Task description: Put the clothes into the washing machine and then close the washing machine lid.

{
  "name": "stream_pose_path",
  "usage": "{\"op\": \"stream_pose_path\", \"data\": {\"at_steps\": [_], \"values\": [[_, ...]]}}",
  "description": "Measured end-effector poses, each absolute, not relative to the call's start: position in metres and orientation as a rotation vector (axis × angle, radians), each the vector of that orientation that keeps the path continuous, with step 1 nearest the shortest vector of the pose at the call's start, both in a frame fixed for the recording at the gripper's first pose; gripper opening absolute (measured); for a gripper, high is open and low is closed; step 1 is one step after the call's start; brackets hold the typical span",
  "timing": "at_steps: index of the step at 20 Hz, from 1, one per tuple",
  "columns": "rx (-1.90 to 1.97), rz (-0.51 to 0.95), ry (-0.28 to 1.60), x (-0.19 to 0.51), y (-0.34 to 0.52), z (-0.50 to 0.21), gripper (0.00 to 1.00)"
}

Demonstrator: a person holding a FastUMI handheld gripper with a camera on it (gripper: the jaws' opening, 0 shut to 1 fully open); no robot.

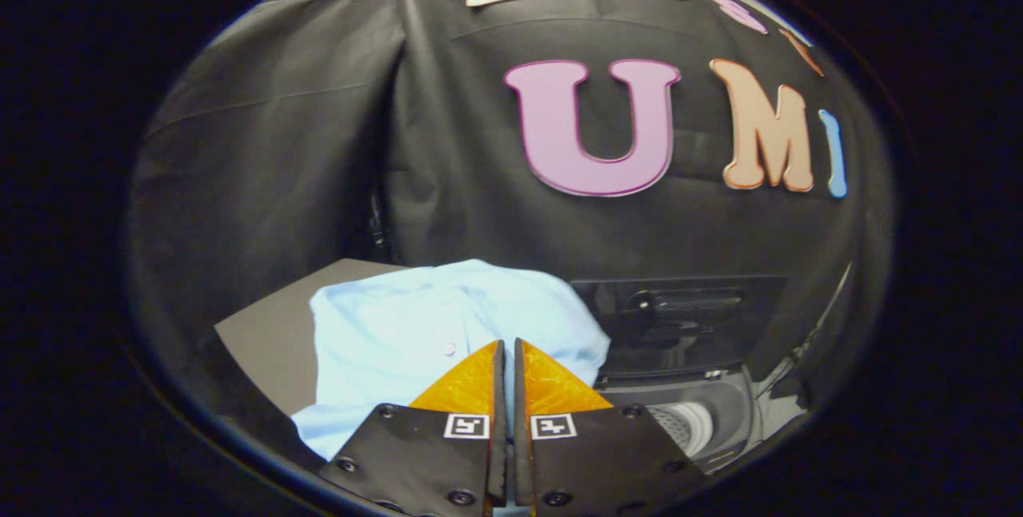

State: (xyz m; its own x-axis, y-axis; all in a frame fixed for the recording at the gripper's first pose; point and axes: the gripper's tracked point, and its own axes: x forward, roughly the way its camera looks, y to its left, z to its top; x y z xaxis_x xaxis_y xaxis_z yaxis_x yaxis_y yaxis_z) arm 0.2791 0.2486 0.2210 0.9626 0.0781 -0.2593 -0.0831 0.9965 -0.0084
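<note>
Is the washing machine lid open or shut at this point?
Open. The lid stands raised behind the drum, which is exposed beside the light blue shirt. The gripper fingers are nearly together.

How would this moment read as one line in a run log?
gripper: fingers together above light blue shirt | shirt: on grey surface | washing machine: lid up | clothes not yet loaded

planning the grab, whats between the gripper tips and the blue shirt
Nothing: in the gripper view the gripper, fingers together, sits right over the light blue shirt.

Recording booth — black cloth wall (320, 141), washing machine (703, 413)
</note>
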Motion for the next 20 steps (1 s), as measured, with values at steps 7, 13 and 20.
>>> {"op": "stream_pose_path", "data": {"at_steps": [7,13,20], "values": [[-0.020,-0.129,0.234,0.297,0.147,0.225,0.04],[0.029,-0.109,0.333,0.293,0.144,0.173,0.04],[0.023,-0.112,0.342,0.294,0.136,0.161,0.04]]}}
